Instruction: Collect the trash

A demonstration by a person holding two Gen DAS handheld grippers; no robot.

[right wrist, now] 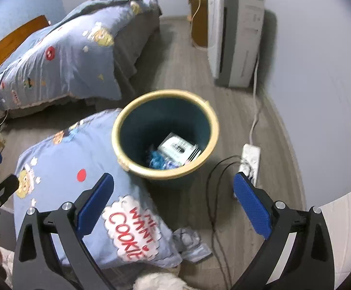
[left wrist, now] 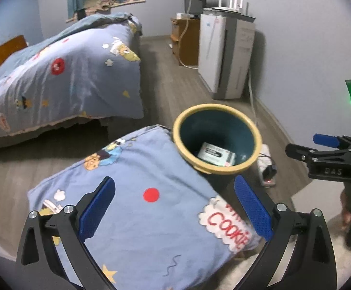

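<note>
While both my grippers hung spread apart and empty, the right gripper (right wrist: 173, 205) faced a crumpled wrapper (right wrist: 191, 242) on the floor at lower centre of the right view, half tucked under the pillow (right wrist: 78, 193). I judged the clean way was to drop straight down, straddle the crumple clear of the black cable (right wrist: 211, 193) beside it, pinch, then lift to the bin (right wrist: 165, 133) at mid-frame, which already held a box (right wrist: 179, 148). My left gripper (left wrist: 174, 209) hovered over the pillow. Grey wood-look flooring (right wrist: 175, 60) ran past a bed (right wrist: 54, 60) at upper left and a white appliance (right wrist: 233, 41) at upper right.
</note>
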